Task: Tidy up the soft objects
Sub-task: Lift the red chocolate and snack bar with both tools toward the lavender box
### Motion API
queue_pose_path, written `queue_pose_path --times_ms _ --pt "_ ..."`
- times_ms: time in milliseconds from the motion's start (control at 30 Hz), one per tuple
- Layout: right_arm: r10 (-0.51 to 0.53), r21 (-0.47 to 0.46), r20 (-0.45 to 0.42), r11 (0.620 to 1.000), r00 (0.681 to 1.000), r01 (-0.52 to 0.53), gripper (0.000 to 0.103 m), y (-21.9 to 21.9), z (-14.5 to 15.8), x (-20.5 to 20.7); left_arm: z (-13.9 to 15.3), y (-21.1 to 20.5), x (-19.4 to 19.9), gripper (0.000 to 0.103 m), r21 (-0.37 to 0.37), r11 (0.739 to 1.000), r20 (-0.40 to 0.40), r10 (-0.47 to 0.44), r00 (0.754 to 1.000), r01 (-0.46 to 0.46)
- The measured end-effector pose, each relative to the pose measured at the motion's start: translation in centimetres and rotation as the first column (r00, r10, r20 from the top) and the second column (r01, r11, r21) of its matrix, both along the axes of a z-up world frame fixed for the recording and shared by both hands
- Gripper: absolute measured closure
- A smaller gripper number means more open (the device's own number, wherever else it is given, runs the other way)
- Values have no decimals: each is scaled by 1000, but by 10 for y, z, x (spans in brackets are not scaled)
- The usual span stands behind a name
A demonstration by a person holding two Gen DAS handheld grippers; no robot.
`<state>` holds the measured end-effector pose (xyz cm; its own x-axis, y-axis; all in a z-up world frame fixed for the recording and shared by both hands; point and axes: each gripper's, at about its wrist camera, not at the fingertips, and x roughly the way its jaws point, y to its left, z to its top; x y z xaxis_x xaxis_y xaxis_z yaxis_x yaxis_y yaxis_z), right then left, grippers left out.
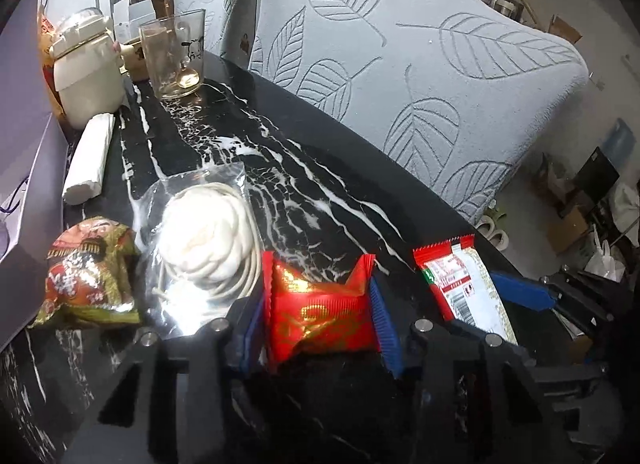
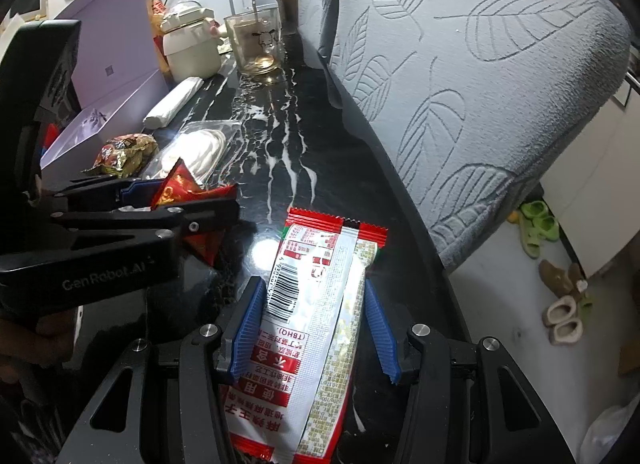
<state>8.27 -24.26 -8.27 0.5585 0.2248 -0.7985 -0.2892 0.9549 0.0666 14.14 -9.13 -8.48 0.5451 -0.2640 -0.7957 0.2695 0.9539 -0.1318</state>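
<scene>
Black marble with white veins makes the table (image 1: pixel 304 200), and the soft packets lie along it, none of them put away as far as I can see. Going from left to right in the left wrist view, a purple box (image 1: pixel 24 168) stands open at nine o'clock; in the right wrist view I can see a small purple pouch inside it. Up at eleven o'clock sits a cream pot (image 1: pixel 86 76) with its lid on, so I cannot tell what is in it. Next to it is a glass cup (image 1: pixel 176 56) with only a little yellow at the bottom. A white roll (image 1: pixel 90 156) lies below the pot. Lower down is a crinkly red and gold snack bag (image 1: pixel 88 272), and just beside it a clear bag with a white bun (image 1: pixel 204 240). At six o'clock the left gripper (image 1: pixel 318 304) is squeezed tight on a red packet (image 1: pixel 320 308). At four o'clock the right gripper (image 2: pixel 312 324) has a white and red packet (image 2: pixel 316 324) between its blue pads; both pads look to be touching its sides. I think the sorting is just starting, with two packets held and the other soft things left to do.
</scene>
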Motion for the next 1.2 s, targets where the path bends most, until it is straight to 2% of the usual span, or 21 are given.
queue_pose_path --times_ms 433,867,1200 --pt "36 11 22 999 999 -37 55 10 0 -16 18 16 -50 56 22 997 46 69 997 -70" --pt "112 56 16 992 994 -113 56 41 2 -37 14 69 -92 56 18 982 21 185 982 -186" --pt "179 99 33 978 983 -181 56 75 12 -54 21 104 -117 56 -3 968 37 251 967 -251"
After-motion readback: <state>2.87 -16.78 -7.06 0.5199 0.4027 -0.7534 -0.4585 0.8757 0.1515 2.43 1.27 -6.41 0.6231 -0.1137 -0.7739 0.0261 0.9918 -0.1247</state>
